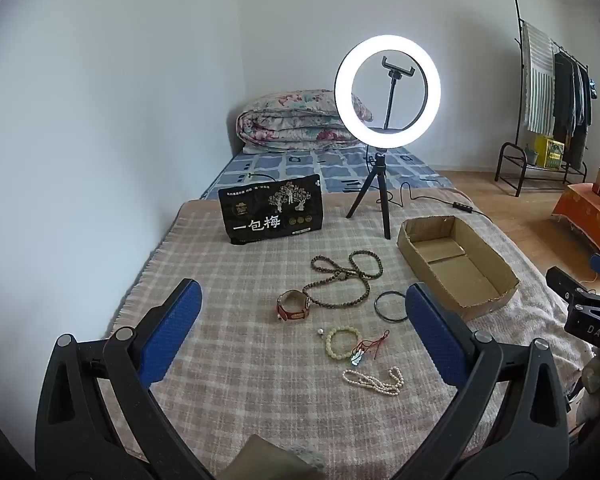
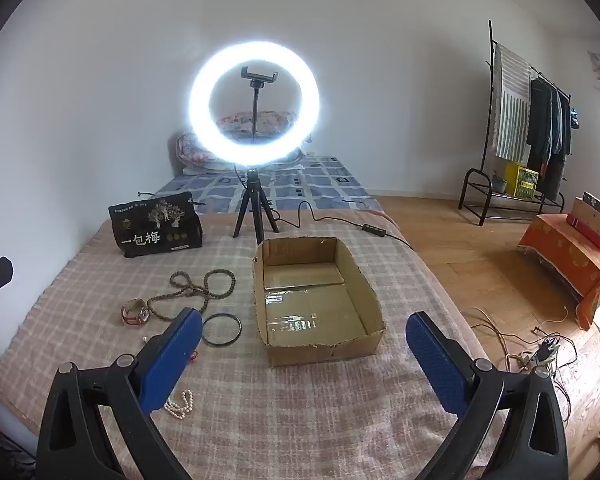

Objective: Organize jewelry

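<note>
Jewelry lies spread on a checked blanket (image 1: 228, 364). A long brown bead necklace (image 1: 342, 278) sits farthest, with a red-strapped watch (image 1: 294, 305) and a black bangle (image 1: 391, 306) nearer. Closer still are a pale bead bracelet (image 1: 342, 343), a jade pendant on red cord (image 1: 366, 348) and a pearl strand (image 1: 374, 382). An open cardboard box (image 1: 458, 268) stands to the right and holds nothing. My left gripper (image 1: 304, 332) hovers open above the jewelry. My right gripper (image 2: 304, 360) is open in front of the box (image 2: 320, 300), holding nothing.
A lit ring light on a tripod (image 1: 387, 92) stands behind the box, its cable (image 2: 340, 220) trailing right. A black snack bag (image 1: 272, 209) stands at the back left. The bed's right edge drops to a wooden floor (image 2: 480, 264) with loose cables (image 2: 532, 344).
</note>
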Demonstrator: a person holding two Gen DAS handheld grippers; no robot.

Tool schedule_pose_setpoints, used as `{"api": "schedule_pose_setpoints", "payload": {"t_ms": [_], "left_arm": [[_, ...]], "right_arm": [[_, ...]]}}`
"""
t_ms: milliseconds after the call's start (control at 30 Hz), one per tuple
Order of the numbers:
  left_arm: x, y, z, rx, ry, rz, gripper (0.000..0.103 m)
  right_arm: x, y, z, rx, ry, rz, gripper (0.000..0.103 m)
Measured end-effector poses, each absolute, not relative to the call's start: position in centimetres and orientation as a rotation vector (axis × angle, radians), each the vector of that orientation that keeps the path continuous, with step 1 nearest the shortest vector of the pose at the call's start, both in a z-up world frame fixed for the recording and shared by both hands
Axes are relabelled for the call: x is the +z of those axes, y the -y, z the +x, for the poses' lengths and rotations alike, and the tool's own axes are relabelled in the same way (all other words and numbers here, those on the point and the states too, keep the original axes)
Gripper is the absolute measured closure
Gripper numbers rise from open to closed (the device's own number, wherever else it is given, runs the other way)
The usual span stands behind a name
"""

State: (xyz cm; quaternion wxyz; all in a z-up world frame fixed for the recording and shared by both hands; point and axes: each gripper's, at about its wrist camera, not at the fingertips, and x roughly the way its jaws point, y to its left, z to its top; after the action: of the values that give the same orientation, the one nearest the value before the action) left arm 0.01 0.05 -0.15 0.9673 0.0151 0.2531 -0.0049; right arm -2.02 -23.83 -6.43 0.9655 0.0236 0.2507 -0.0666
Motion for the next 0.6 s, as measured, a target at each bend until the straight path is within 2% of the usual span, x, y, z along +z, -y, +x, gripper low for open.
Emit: {"api": "schedule_pose_setpoints", "payload": {"t_ms": [600], "left_arm": [[-0.53,0.17,0.01,-0.011,-0.519,0.041,0.000]], "right_arm": [[-6.58,23.57,-2.12,-0.139,-0.502,0.038,0.000]]}}
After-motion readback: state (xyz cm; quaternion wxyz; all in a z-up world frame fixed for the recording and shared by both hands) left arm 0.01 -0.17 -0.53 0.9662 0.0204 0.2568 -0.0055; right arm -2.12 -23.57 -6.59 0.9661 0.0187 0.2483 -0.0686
